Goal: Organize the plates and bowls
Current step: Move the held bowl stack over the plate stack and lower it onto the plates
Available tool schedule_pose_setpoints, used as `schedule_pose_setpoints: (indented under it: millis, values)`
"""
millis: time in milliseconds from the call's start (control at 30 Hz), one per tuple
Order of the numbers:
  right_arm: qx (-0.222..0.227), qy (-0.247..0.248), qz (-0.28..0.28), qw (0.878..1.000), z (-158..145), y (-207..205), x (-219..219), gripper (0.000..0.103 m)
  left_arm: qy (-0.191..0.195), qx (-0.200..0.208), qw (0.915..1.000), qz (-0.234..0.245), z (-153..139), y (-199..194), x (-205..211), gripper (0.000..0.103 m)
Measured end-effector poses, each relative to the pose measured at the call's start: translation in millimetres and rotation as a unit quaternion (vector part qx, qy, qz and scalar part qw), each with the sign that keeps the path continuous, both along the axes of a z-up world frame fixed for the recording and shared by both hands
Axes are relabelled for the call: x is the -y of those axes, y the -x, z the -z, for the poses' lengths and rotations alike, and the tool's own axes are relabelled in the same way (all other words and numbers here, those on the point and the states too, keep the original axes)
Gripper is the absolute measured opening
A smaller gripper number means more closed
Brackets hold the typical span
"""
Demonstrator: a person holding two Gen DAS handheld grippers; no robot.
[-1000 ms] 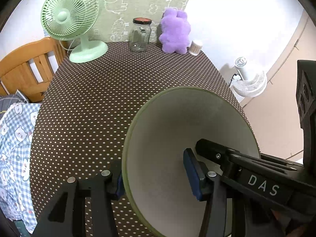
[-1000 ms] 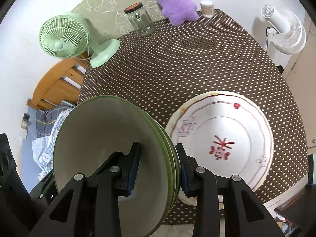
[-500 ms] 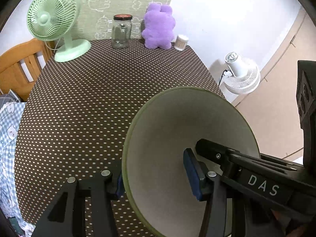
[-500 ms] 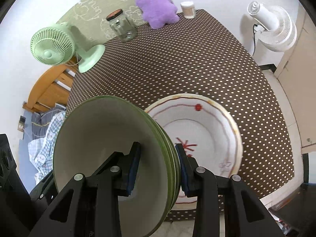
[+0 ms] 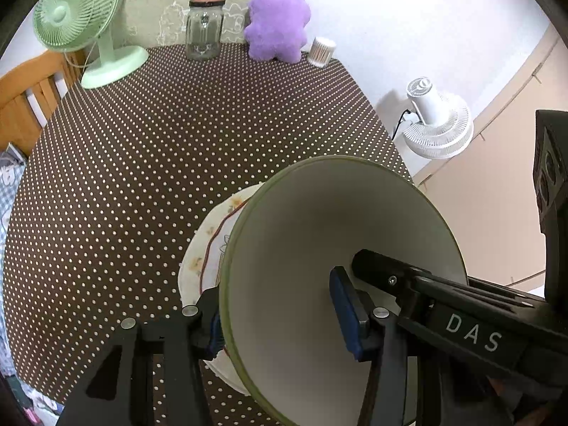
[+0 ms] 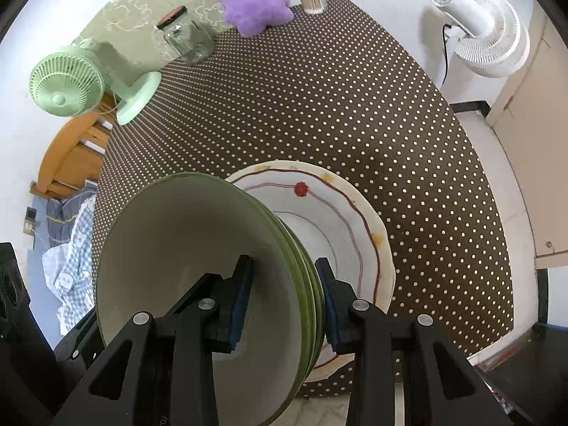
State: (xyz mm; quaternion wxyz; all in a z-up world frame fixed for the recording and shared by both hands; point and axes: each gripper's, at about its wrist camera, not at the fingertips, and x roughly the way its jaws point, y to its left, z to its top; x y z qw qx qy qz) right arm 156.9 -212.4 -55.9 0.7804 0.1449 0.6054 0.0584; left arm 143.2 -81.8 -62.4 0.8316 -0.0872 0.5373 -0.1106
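Both grippers are shut on a stack of green-rimmed plates (image 6: 170, 266), held tilted on edge above the table. My left gripper (image 5: 280, 316) clamps one side of the stack (image 5: 319, 248); my right gripper (image 6: 284, 301) clamps the other side. A large white plate with red trim and a flower pattern (image 6: 340, 220) lies flat on the brown dotted tablecloth right under the stack. Its left rim shows in the left wrist view (image 5: 209, 248), mostly hidden by the stack.
At the table's far edge stand a green desk fan (image 5: 81, 25), a glass jar (image 5: 204, 28), a purple plush toy (image 5: 277, 21) and a cotton-swab tub (image 5: 321, 51). A white floor fan (image 6: 479, 32) stands right of the table; a wooden chair (image 5: 28, 96) stands left.
Both grippers carried the plate stack to the right until it hangs over the white patterned plate, which has come into the left wrist view. The grip on the stack is unchanged.
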Motion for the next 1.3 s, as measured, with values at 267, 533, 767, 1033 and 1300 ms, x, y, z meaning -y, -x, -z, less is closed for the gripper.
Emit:
schedule_pose_setpoints:
  millis: [267,533,767,1033,1300]
  values:
    - [-0.023,0.01,-0.011,1.0,17.5,-16.2,3.3,0.039,0.012,-0.024,0.9996,-0.011,15.3,-9.0,0.0,0.05]
    - [-0.025,0.012,-0.012,1.0,24.2,-29.9,0.6,0.039,0.014,-0.023,0.9995,-0.017,18.4,-17.9,-1.3,0.05]
    - [-0.023,0.005,-0.012,1.0,25.9,-33.8,4.6,0.04,0.006,-0.02,0.9996,-0.016,18.2,-24.0,3.9,0.05]
    - [-0.011,0.006,-0.029,0.999,24.9,-28.7,8.2,0.04,-0.015,-0.016,0.9995,-0.023,18.7,-15.8,6.6,0.058]
    - [0.016,0.02,-0.029,0.999,14.6,-13.8,17.8,0.064,-0.05,0.016,0.9983,-0.023,3.3,-2.2,5.6,0.087]
